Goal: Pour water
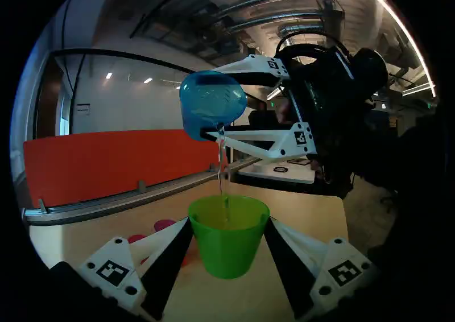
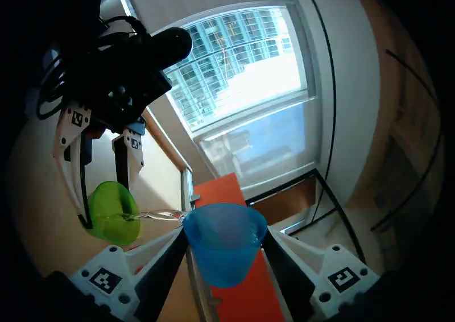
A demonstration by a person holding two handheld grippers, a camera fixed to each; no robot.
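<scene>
- While it is tilted above the green plastic cup [image 1: 227,245], the translucent blue plastic cup [image 1: 210,103] is clamped by the right gripper's [image 2: 226,234] 2 fingers.
- The green cup is grasped upright by the left gripper [image 1: 227,226].
- A water stream [image 1: 222,168] is received by it.

Left gripper view gives me a light wood table [image 1: 318,211] w/ an orange divider panel [image 1: 102,162] standing along its far edge. A couple of pink items [image 1: 164,225] sit on the tabletop near the panel, too small to ID, w/ a glass wall [image 1: 125,103] behind and pipes [image 1: 273,6] plus a strip light [image 1: 398,34] up on the ceiling. In the right gripper view I see a big window [image 2: 239,71] w/ high-rise bldgs outside, a black cable [image 2: 331,94] running down the wall beside it, and wood paneling [image 2: 412,128] past that.
</scene>
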